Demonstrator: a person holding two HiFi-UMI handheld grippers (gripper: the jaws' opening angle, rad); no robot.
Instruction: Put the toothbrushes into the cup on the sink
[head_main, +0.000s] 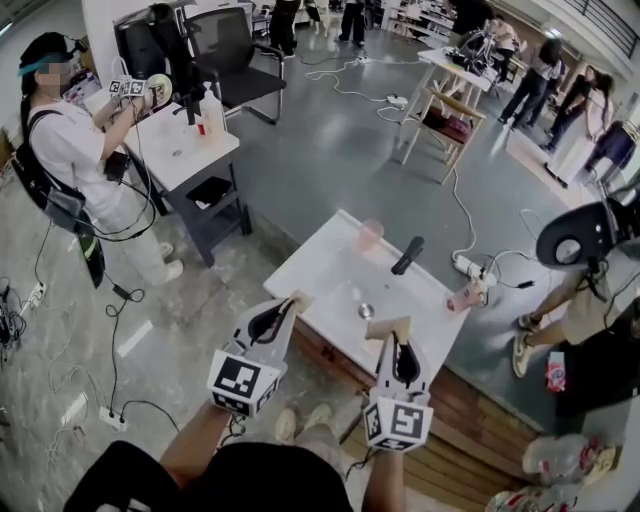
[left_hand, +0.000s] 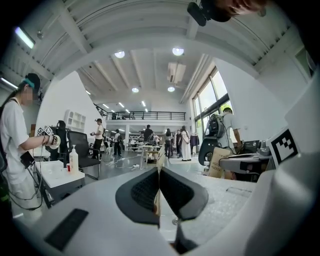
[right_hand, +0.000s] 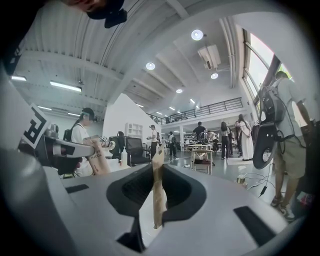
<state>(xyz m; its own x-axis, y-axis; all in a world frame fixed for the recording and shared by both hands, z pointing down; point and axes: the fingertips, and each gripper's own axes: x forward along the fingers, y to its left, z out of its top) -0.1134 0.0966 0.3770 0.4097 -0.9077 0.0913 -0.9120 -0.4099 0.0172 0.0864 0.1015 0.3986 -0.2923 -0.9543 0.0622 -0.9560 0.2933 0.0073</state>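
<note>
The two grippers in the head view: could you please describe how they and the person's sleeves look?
The left gripper and right gripper have pale grey moulded bodies with black textured jaw pads. Each carries a cube of black-and-white square markers at its rear. The person wears a short-sleeved black top.

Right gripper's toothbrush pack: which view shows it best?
Right gripper view. The brown paper toothbrush pack stands edge-on there, clamped in the right gripper. The head view shows only its tan end past the gripper tip. The left gripper view shows its printed flat face off to the right, but not the grip.
</note>
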